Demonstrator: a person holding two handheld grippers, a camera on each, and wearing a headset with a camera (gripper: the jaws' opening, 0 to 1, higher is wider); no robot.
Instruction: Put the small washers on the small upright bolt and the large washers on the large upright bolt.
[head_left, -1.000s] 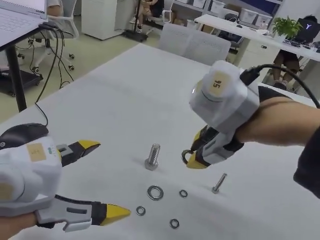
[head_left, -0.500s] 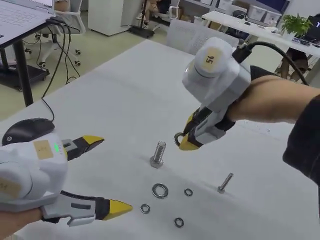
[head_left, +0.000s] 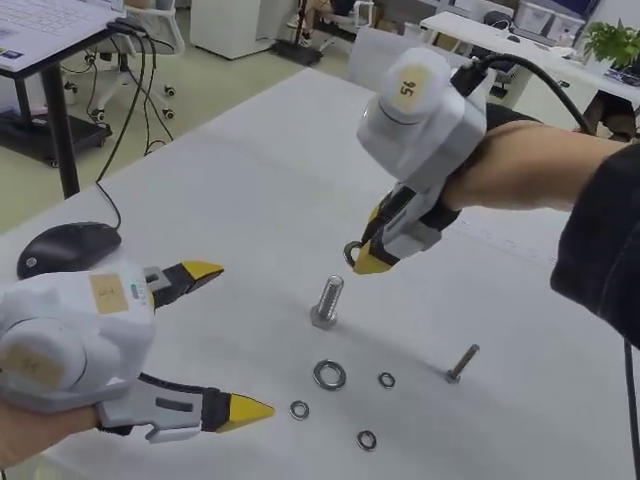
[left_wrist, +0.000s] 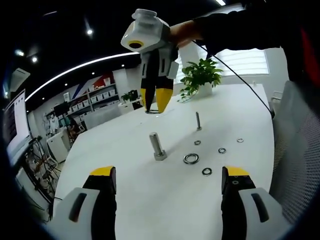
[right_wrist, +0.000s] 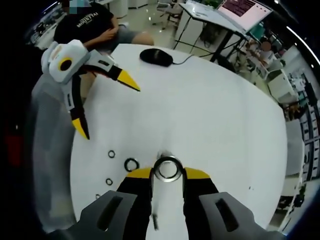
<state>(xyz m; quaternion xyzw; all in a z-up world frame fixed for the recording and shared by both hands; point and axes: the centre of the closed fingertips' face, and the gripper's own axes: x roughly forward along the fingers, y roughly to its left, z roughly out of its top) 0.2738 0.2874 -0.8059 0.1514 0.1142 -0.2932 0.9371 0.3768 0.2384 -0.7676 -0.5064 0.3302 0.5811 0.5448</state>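
Note:
The large bolt (head_left: 327, 302) stands upright mid-table, and the small bolt (head_left: 462, 364) stands to its right. My right gripper (head_left: 365, 258) hovers just above and right of the large bolt, shut on a large washer (head_left: 352, 254); in the right gripper view the large washer (right_wrist: 167, 168) sits between the yellow tips. Another large washer (head_left: 329, 375) and small washers (head_left: 386, 380) (head_left: 299, 409) (head_left: 367, 439) lie flat in front of the bolts. My left gripper (head_left: 225, 340) is open and holds nothing, at the near left, apart from the parts. The left gripper view shows the large bolt (left_wrist: 157, 146) ahead.
A black mouse (head_left: 68, 247) with its cable lies on the white table (head_left: 250, 170) at the left. A desk with a laptop stands beyond the left edge. A person sits behind the table in the right gripper view.
My right gripper has lifted and moved left with the large washer, from beside the large bolt to just above it. My left gripper stays open in place. The head camera has shifted.

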